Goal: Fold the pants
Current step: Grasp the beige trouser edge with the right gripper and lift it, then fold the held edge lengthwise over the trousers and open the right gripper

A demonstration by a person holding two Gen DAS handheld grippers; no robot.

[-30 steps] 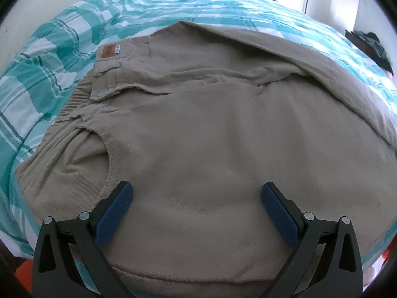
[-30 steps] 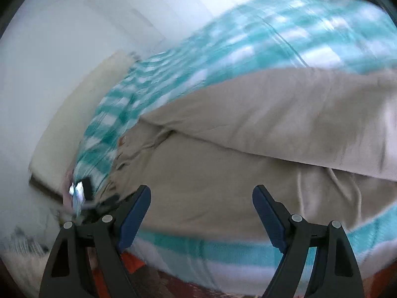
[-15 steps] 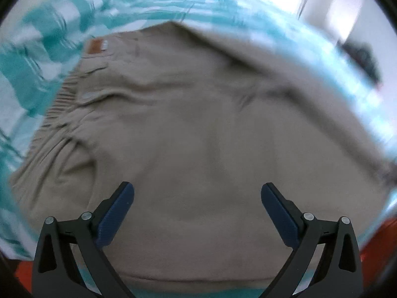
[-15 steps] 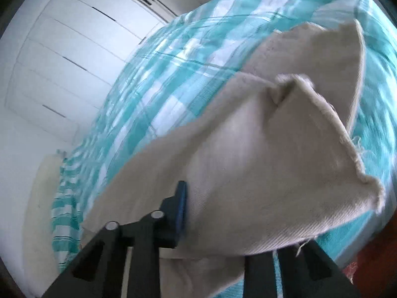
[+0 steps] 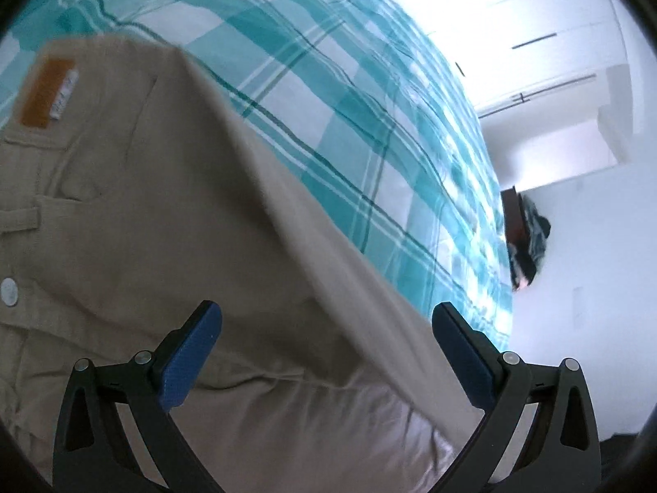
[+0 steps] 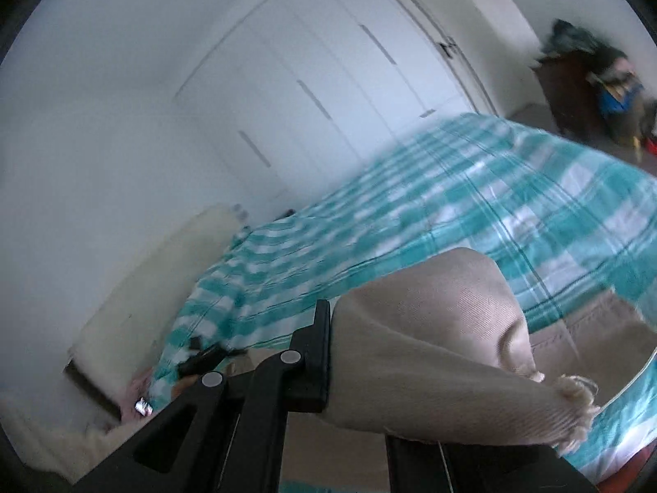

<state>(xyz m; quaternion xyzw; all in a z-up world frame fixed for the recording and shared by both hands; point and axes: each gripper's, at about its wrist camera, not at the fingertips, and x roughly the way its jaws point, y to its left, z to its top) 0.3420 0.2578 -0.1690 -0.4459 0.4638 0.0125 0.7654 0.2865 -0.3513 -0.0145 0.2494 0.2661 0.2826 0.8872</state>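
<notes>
A bed (image 5: 369, 123) covered with a teal-and-white checked cover fills most of both views. Behind it stands a white wardrobe (image 6: 328, 82) with slim bar handles. A cream headboard (image 6: 156, 287) stands at the bed's left end in the right wrist view. In the far corner, a dark piece of furniture (image 6: 575, 82) carries a heap of dark clothing. Small dark items, too blurred to identify, lie at the near edge of the bed beside the headboard.

The beige pants (image 5: 143, 226) lie on the bed along its near side. In the left wrist view the waistband is at the left edge, marked by a tan leather patch (image 5: 45, 90), a belt loop and a pale button (image 5: 9, 291). From there the long axis runs rightward and toward the camera, with one long folded edge slanting from upper left to lower right across the cover.

The left hand-held gripper (image 5: 324, 353) hangs over the pants with its blue pads (image 5: 189, 361) spread wide and nothing between them. The fabric lies beneath them.

The right hand-held gripper (image 6: 357, 361) has just been closing. Its jaws are pressed together on the frayed hem end of a pant leg (image 6: 431, 349). The pinched cloth bulges up to the right of the black finger and is lifted clear of the bed. Its fringe (image 6: 575, 406) points to the right. More beige cloth shows below it at the right edge.
</notes>
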